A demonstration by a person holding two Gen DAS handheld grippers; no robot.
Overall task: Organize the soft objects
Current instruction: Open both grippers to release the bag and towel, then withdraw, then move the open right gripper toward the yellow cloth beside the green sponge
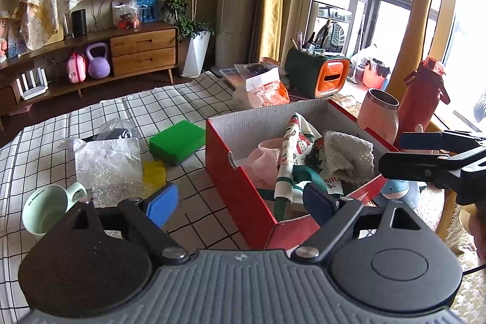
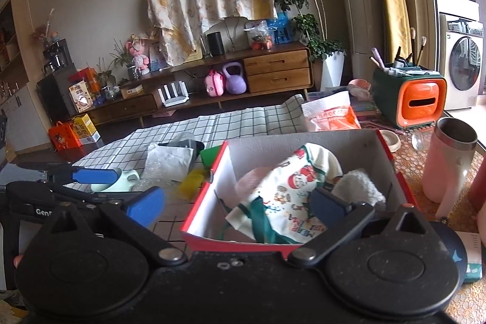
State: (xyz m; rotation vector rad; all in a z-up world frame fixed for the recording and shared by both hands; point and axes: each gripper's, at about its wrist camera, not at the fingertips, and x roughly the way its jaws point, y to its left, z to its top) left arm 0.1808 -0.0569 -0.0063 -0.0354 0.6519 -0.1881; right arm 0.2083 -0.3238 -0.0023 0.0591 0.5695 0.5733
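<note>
1. Sitting at centre right of the left wrist view, a red cardboard box (image 1: 240, 181) already held three soft things: a pink cloth (image 1: 265, 158), a printed Christmas garment (image 1: 296, 148) and a fluffy cream towel (image 1: 349, 152).
2. Left of the box, on the checked surface (image 1: 197, 99), a green sponge (image 1: 177, 141), a yellow sponge (image 1: 155, 173) and a sheet of bubble wrap (image 1: 109, 169) lay outside it, with a mint mug (image 1: 51, 211) at lower left.
3. At the bottom of the frame, the left claw (image 1: 240, 204) stood spread wide and empty, straddling the box's near corner.
4. In the right wrist view, the right claw (image 2: 237, 204) was likewise splayed, gripping nothing, one pad over the garment.
5. A blue plush toy (image 1: 395, 192) showed partly behind the box at right.
6. Judged from this, the sorting looked roughly half finished; the sponges, and perhaps the plush, seemed to remain.
</note>
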